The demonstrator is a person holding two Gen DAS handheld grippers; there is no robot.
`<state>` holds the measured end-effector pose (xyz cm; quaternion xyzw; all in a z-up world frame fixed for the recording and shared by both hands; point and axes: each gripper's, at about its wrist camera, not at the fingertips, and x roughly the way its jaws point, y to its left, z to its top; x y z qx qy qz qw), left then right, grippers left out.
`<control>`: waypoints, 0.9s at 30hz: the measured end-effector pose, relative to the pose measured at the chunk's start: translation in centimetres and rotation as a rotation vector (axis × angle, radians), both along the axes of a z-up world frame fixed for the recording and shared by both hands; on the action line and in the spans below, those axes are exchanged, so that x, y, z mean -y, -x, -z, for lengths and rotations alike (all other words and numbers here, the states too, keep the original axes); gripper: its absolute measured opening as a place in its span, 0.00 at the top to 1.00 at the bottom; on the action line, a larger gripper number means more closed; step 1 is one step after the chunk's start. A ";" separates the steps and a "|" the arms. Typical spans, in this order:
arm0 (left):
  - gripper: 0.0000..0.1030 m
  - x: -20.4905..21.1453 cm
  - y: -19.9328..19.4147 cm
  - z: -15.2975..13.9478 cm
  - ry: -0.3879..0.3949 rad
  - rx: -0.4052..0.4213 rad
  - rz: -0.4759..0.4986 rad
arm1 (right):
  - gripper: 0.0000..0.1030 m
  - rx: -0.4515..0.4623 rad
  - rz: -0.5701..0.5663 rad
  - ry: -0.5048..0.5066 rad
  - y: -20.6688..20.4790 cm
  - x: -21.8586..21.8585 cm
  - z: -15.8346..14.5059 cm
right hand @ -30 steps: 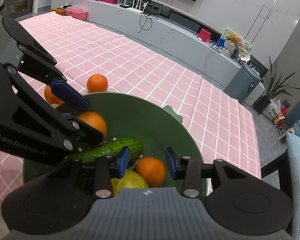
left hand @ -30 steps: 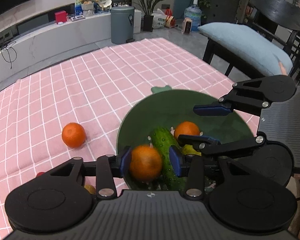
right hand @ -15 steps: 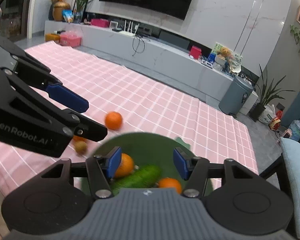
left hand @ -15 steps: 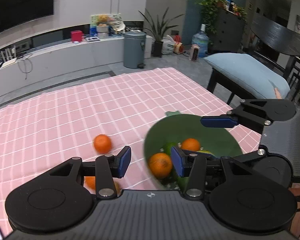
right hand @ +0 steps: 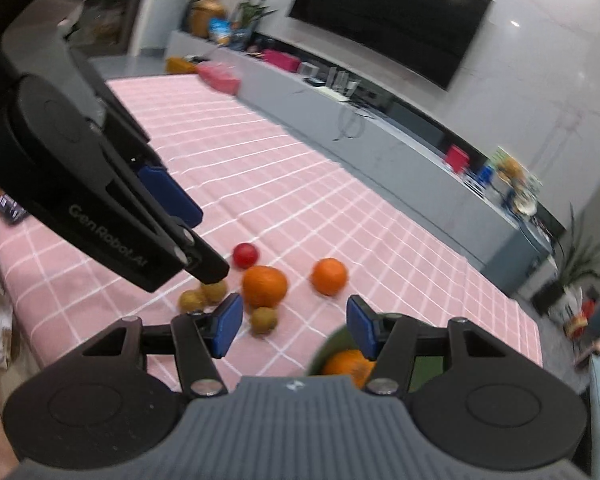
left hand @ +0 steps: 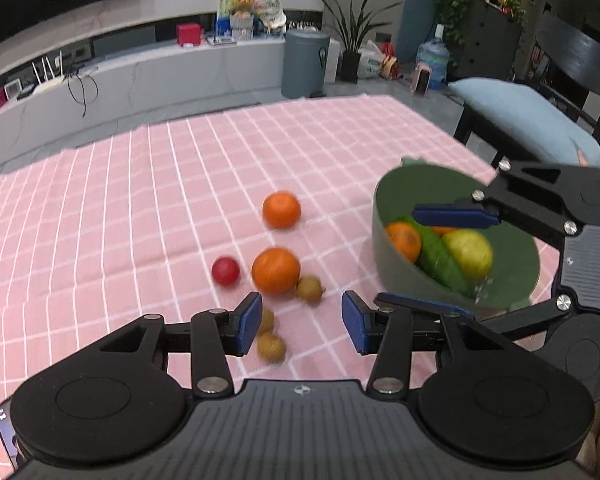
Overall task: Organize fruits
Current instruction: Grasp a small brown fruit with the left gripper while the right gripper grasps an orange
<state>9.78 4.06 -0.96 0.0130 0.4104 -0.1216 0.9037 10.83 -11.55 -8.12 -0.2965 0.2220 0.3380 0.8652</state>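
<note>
A green bowl (left hand: 384,240) at the right holds an orange (left hand: 404,240), a cucumber (left hand: 440,262) and a yellow fruit (left hand: 470,252). On the pink checked cloth lie two oranges (left hand: 276,271) (left hand: 281,209), a small red fruit (left hand: 225,271) and three small brown fruits (left hand: 310,289). My left gripper (left hand: 302,322) is open and empty, above the cloth near the brown fruits. My right gripper (right hand: 296,326) is open and empty, above the bowl's rim (right hand: 328,346); the loose fruits (right hand: 265,285) lie ahead of it.
The left gripper's body (right hand: 100,200) crosses the right wrist view at left. A phone (right hand: 10,208) lies at the cloth's left edge. A chair with a blue cushion (left hand: 528,120) stands right of the table. A long grey counter (left hand: 140,76) runs behind.
My left gripper let the orange go into the bowl, opened, and drew back to the left over the loose fruits. My right gripper rose and pulled back from inside the bowl, opening wider.
</note>
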 end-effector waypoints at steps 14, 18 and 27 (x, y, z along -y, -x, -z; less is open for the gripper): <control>0.47 -3.3 -2.8 4.6 0.104 -0.135 -0.058 | 0.55 -0.032 -0.178 0.224 -4.1 -4.0 3.0; 0.47 -3.8 -3.8 5.9 0.128 -0.167 -0.067 | 0.60 -0.024 -0.256 0.311 -4.8 -5.1 4.2; 0.57 -4.0 -4.9 7.1 0.136 -0.220 -0.039 | 0.62 0.044 -0.393 0.466 -5.5 -7.3 5.6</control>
